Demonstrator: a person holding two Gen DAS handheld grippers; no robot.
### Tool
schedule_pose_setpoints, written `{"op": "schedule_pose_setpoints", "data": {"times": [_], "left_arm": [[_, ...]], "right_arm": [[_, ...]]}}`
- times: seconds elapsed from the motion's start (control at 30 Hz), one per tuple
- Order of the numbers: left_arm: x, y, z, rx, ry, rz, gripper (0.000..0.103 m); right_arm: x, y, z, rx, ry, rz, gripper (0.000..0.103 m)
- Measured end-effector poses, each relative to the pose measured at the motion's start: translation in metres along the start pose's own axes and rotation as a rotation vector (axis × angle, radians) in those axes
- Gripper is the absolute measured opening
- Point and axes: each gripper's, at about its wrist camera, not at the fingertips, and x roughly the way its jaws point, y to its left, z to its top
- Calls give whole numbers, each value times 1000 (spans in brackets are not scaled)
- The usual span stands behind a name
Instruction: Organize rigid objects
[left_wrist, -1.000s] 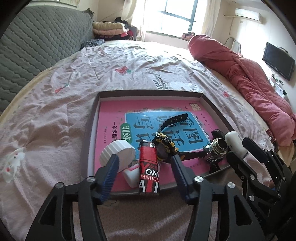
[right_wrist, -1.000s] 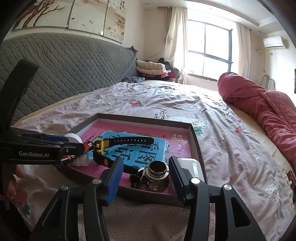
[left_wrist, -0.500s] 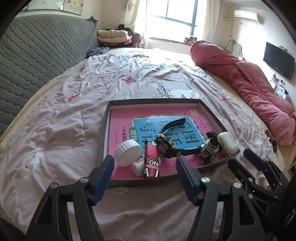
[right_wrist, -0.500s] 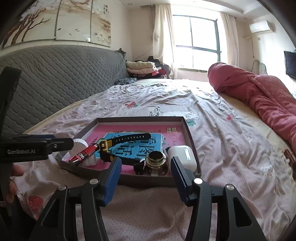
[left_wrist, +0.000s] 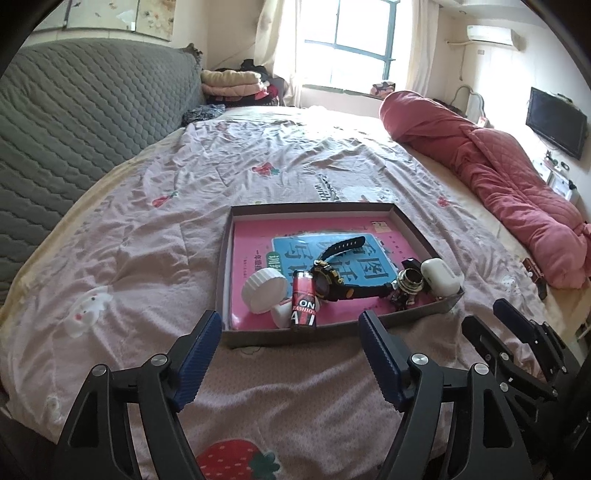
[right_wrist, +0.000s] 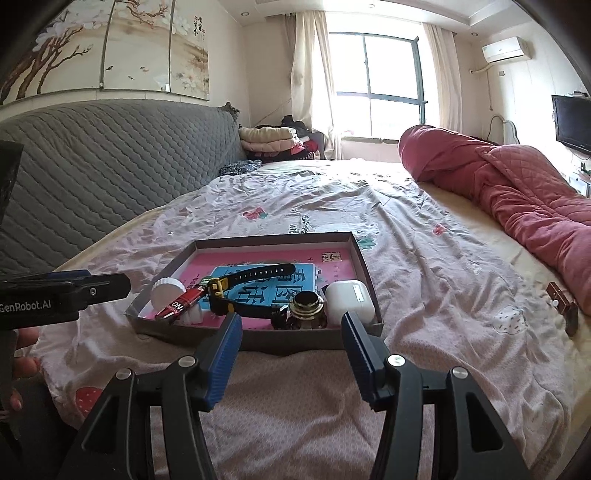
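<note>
A shallow brown tray (left_wrist: 227, 258) lies on the bed with a pink book (left_wrist: 258, 236) in it. On the book lie a white ribbed cap (left_wrist: 264, 290), a red lighter (left_wrist: 303, 301), a black and yellow watch (left_wrist: 327, 282), a small metal piece (left_wrist: 409, 282) and a white earbud case (left_wrist: 441, 277). My left gripper (left_wrist: 289, 321) hangs just in front of the tray's near wall, its jaws opening with nothing between them. My right gripper (right_wrist: 291, 320) is open in front of the tray (right_wrist: 258, 341), facing the metal piece (right_wrist: 307, 304) and white case (right_wrist: 349, 299), holding nothing.
A rolled red quilt (left_wrist: 517, 173) lies along the bed's right side. The grey quilted headboard (left_wrist: 74, 122) rises on the left, with folded clothes (left_wrist: 231, 83) beyond it. A small brown object (right_wrist: 561, 301) sits near the right bed edge. A hand (right_wrist: 22, 347) shows at far left.
Both grippers have drawn back and up from the tray, which now looks smaller. The left jaws, earlier around the lighter, have widened; the right jaws have widened a little.
</note>
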Motion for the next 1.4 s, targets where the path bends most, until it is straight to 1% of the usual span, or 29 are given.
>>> {"op": "schedule_pose_setpoints", "data": {"times": [0.13,0.27,0.4,0.5,0.67,0.8,0.9,1.03,1.2,1.4], "left_arm": [[-8,1,-5,-10,-6,9,77],[-14,0,-15,-16,-2,35,77],[-14,-2,-29,-14,26,38,77],[-13,-3,-37,-18,52,29,77],[-12,-1,-45,-36,69,38,77],[-11,-3,-53,-17,75,64,77],[-6,-2,-56,-25,87,49,77],[-2,-1,-59,-29,96,46,77],[3,-6,-64,-9,111,45,77],[6,-7,-66,-3,116,79,77]], "right_arm": [[-8,3,-1,8,-1,-10,55],[-15,5,-2,21,4,-23,55],[-22,10,-5,11,10,-31,55],[-26,13,-7,-4,7,-60,55],[-32,13,-9,12,17,-71,55],[-31,12,-11,20,33,-79,55],[-32,14,-13,10,31,-97,55],[-31,16,-14,3,41,-94,55],[-27,17,-17,-7,68,-105,55],[-18,22,-24,-14,111,-95,55]]}}
